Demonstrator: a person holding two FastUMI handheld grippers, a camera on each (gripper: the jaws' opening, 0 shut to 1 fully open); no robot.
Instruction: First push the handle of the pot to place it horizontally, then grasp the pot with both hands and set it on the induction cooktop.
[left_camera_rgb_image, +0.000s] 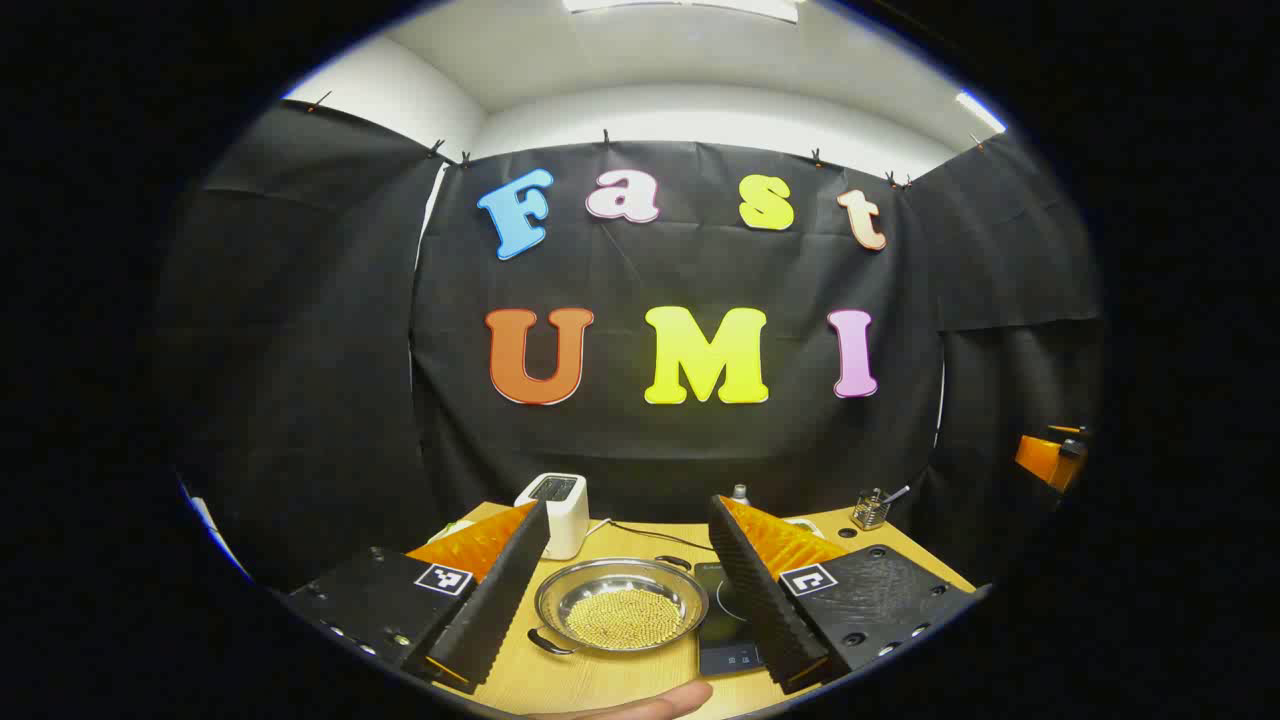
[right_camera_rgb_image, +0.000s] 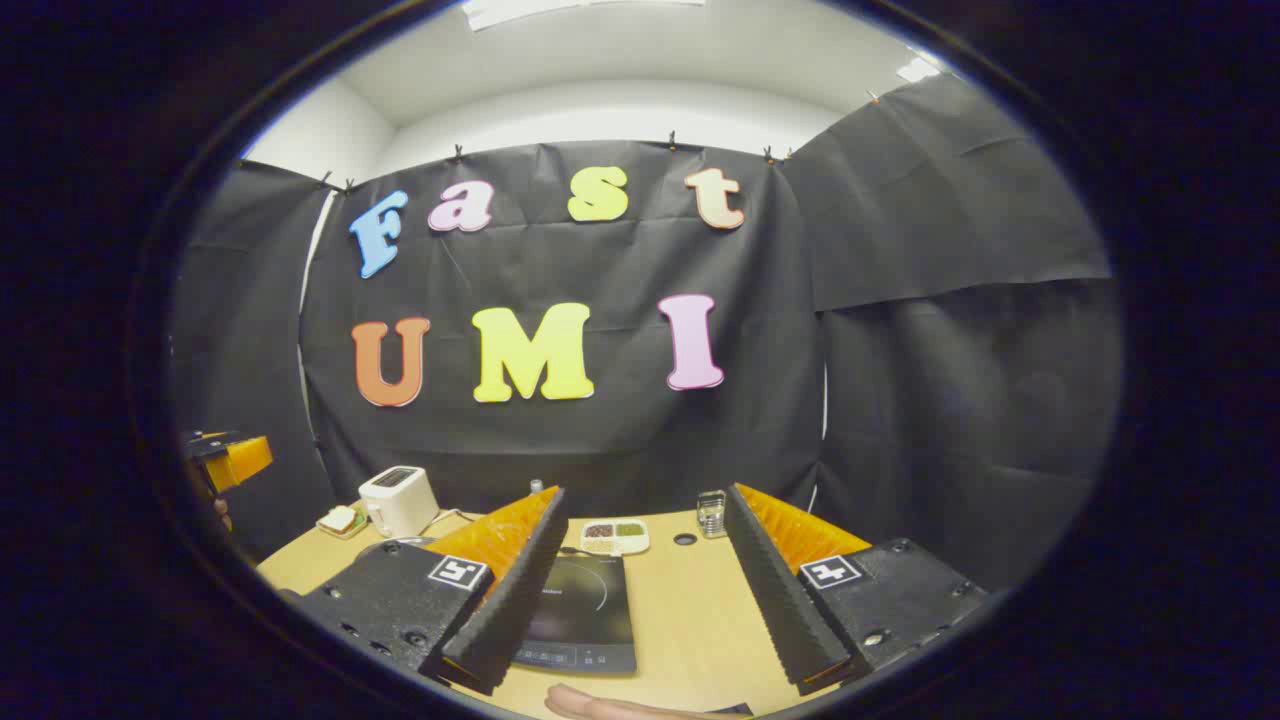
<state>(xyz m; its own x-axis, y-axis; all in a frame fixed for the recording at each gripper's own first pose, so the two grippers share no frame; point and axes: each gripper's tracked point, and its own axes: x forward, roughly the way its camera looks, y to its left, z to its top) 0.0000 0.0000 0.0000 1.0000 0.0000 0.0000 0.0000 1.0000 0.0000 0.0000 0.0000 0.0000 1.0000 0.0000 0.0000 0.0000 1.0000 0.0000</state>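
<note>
Pot (left_camera_rgb_image: 621, 605): shallow steel pan w/ small yellow beads inside, sits on the wooden table (left_camera_rgb_image: 600, 685), seen btwn the left gripper's fingers in the left gripper view. Not on the cooktop; just left of it, rim close to its edge.
Pot handle (left_camera_rgb_image: 548, 642): dark loop at the near-left of the rim, pointing toward the camera side. A 2nd dark loop shows at the far-right rim.
Induction cooktop (right_camera_rgb_image: 585, 610): flat black slab w/ ring marking, control strip on its near edge. Nothing on it in the right gripper view. In the left gripper view it lies right of the pot, partly behind the right finger.
Left gripper (left_camera_rgb_image: 625, 590): fingers spread wide, nothing btwn the pads, no contact w/ pot; held above the table.
Right gripper (right_camera_rgb_image: 640, 585): fingers likewise spread apart, holding nothing; cooktop lies under its left finger, bare table under the gap.
Toaster (right_camera_rgb_image: 399, 500): white, far-left of table, behind the pot in the left gripper view.
Small plate (right_camera_rgb_image: 340, 521): just left of toaster, food on it, can't tell what.
Divided dish (right_camera_rgb_image: 613, 537): white, w/ dark and green fillings, behind the cooktop.
Holder (left_camera_rgb_image: 872, 509): mesh cup w/ a utensil sticking out, far-right of table.
Hand (left_camera_rgb_image: 640, 705): fingertip at the bottom edge, near the table's front.
</note>
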